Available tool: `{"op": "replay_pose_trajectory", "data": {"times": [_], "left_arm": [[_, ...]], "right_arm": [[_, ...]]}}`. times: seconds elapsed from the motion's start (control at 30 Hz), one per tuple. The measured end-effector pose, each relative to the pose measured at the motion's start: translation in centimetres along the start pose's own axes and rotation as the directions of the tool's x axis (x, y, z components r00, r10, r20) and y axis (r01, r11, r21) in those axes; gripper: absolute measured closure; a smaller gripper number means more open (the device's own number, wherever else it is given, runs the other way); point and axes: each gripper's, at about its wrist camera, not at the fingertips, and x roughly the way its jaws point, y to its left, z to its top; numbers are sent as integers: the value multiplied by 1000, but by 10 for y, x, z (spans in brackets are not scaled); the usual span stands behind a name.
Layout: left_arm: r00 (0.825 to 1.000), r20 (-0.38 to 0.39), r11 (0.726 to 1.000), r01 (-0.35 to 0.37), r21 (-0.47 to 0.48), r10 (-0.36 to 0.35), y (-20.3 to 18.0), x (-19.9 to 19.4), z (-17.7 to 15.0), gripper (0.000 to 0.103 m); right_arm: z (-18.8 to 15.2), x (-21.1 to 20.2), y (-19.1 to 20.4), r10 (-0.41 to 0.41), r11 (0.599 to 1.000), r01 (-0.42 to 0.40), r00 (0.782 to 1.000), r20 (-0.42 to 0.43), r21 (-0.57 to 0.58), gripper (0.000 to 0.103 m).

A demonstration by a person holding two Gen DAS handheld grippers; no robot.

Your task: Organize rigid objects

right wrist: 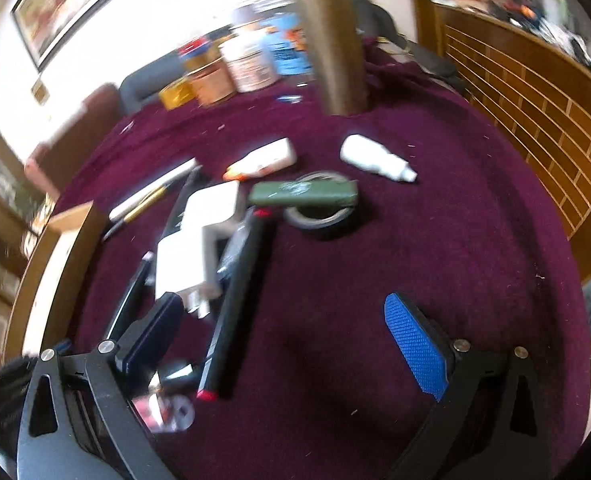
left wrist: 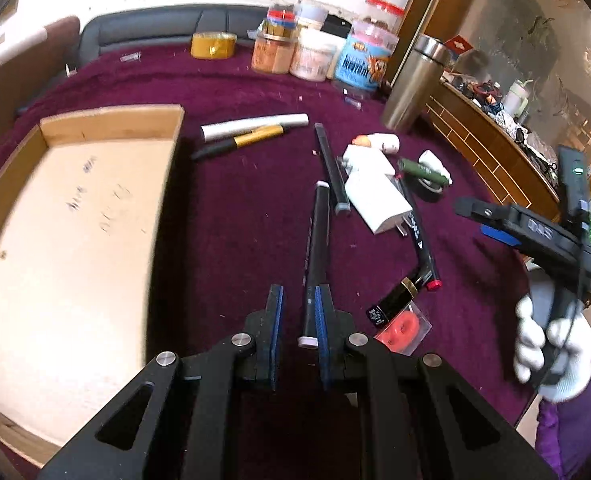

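Holding black pen (left wrist: 315, 256) in left gripper (left wrist: 298, 322) | right gripper (right wrist: 291, 344) wide, empty | right view blurry

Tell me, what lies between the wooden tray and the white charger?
In the left wrist view, between the wooden tray and the white charger lie purple cloth and two dark pens.

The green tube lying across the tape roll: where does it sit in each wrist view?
Left wrist: green tube is right of centre, upper half, beside the white charger.
Right wrist: green tube is centre, upper half, across the tape roll.
Shared landmark: steel flask, standing beyond it.
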Motion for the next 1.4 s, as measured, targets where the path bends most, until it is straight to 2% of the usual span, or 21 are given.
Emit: {"op": "replay_pose_trajectory", "data": {"times": [0.07, 0.13, 0.23, 0.27, 0.3, 0.33, 0.4, 0.47, 0.5, 0.53, 0.67, 0.77, 0.83, 0.9, 0.93, 0.97, 1.1, 1.2, 1.4], "left_arm": [[1000, -5, 1000, 1, 8, -1, -6, 11, 7, 85], [1000, -8, 999, -27, 41, 27, -14, 23, 15, 64], [997, -56, 996, -48, 80, 52, -23, 48, 24, 62], [994, -82, 993, -68, 94, 76, -26, 59, 26, 62], [993, -54, 986, -94, 135, 102, -31, 63, 28, 55], [990, -59, 977, -117, 178, 130, -37, 69, 28, 45], [984, -38, 950, -157, 270, 174, -52, 76, 25, 37], [986, -40, 954, -147, 263, 163, -52, 74, 24, 41], [987, -35, 956, -143, 256, 157, -50, 70, 24, 60], [988, -24, 956, -143, 255, 155, -47, 66, 23, 92], [996, -46, 984, -64, 165, 72, -27, 53, 23, 92], [998, -47, 991, -37, 129, 44, -19, 47, 20, 92], [998, -51, 995, -18, 103, 24, -17, 47, 17, 92], [999, -47, 997, -7, 83, 11, -15, 43, 14, 92], [999, -43, 997, 1, 73, 2, -13, 40, 12, 92], [999, -38, 998, 15, 61, -13, -11, 35, 10, 92], [999, 0, 998, 53, 27, -53, -1, 9, 4, 92], [996, 34, 997, 79, -5, -79, 8, -9, 2, 92], [991, 78, 991, 112, -74, -106, 32, -31, 7, 92]], "right_arm": [[-3, 0, 8, 5, 1000, -6, 1000, -14, -23, 2], [-5, 2, 16, 9, 999, -11, 1000, -27, -47, 2], [-7, 10, 26, -9, 996, 5, 999, -42, -90, 4], [-8, 13, 28, -13, 995, 8, 999, -51, -101, 9], [-7, 19, 30, -19, 994, 12, 998, -66, -109, 11], [-7, 24, 31, -26, 993, 17, 996, -84, -113, 16], [-8, 31, 31, -33, 992, 19, 993, -110, -122, 28], [-10, 37, 33, -50, 990, 32, 991, -128, -139, 39], [-11, 39, 34, -71, 987, 51, 990, -123, -155, 40], [-11, 39, 35, -87, 983, 66, 989, -117, -173, 45], [-7, 43, 40, -147, 973, 124, 983, -110, -194, 56], [-3, 50, 46, -203, 962, 181, 975, -94, -207, 56], [-1, 52, 46, -210, 961, 190, 974, -84, -200, 57], [-2, 50, 46, -209, 962, 190, 974, -81, -197, 73], [-4, 46, 45, -207, 962, 188, 975, -85, -197, 88], [-6, 42, 42, -207, 964, 187, 974, -92, -190, 91], [-20, 19, 25, -152, 982, 139, 983, -101, -125, 91], [-27, -5, 15, -65, 996, 60, 994, -87, -60, 91], [-18, -35, 35, 94, 995, -95, 994, -48, -24, 91]]}}
